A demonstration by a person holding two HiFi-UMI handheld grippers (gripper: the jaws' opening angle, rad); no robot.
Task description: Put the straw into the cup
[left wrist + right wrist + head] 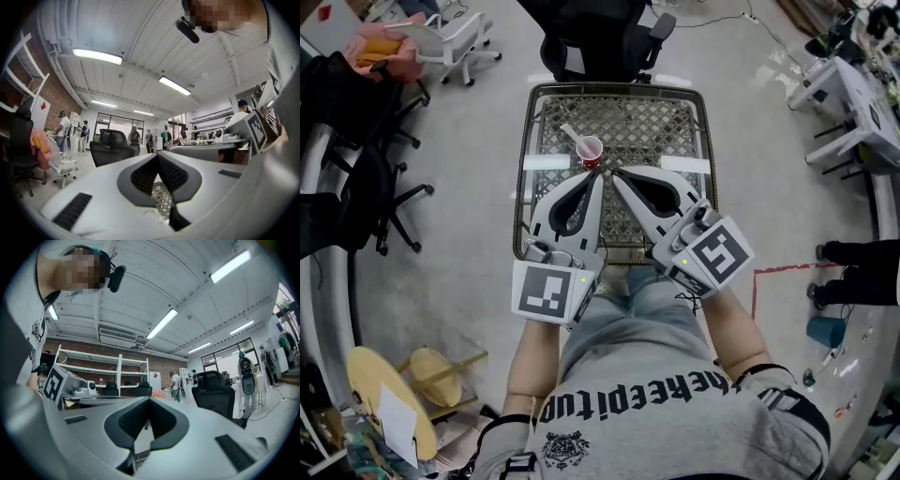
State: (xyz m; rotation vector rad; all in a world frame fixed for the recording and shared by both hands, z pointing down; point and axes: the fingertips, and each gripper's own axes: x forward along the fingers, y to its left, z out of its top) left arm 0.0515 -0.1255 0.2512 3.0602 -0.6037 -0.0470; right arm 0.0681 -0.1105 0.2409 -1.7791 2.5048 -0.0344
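Cup, head view: a pink cup (pixel 590 150) stands on the mesh table (pixel 527 141), just ahead of the tips of both claws and a little to the left claw's side; I cannot tell whether either tip touches it.
Straw, head view: a pale straw (pixel 571 134) sits in the cup and leans out, away from the claws and toward the left claw's outer side.
Left claw, head view: the left claw (pixel 600 175) lies level over the table with its jaws drawn together. Its marker cube (pixel 551 291) is at the rear, nearest the person.
Right claw, head view: the right claw (pixel 615 172) angles in so that its tip is just beside the left claw's tip. Its jaws are closed too.
Chair, head view: a black office chair (pixel 591 37) is beyond the table's far edge, well ahead of both claws.
Left claw, left gripper view: the left claw (pixel 158 155) has its ribbed pads (pixel 177 174) meeting at the tip, with nothing between them. Table mesh (pixel 161 199) shows through the hollow behind the tip.
Neighbour, left gripper view: the right claw's body and marker cube (pixel 257 131) lie close on the right.
Right claw, right gripper view: the right claw (pixel 149 400) is closed and empty, its tips pressed together.
Neighbour, right gripper view: the left claw's marker cube (pixel 53 381) is close on the left.
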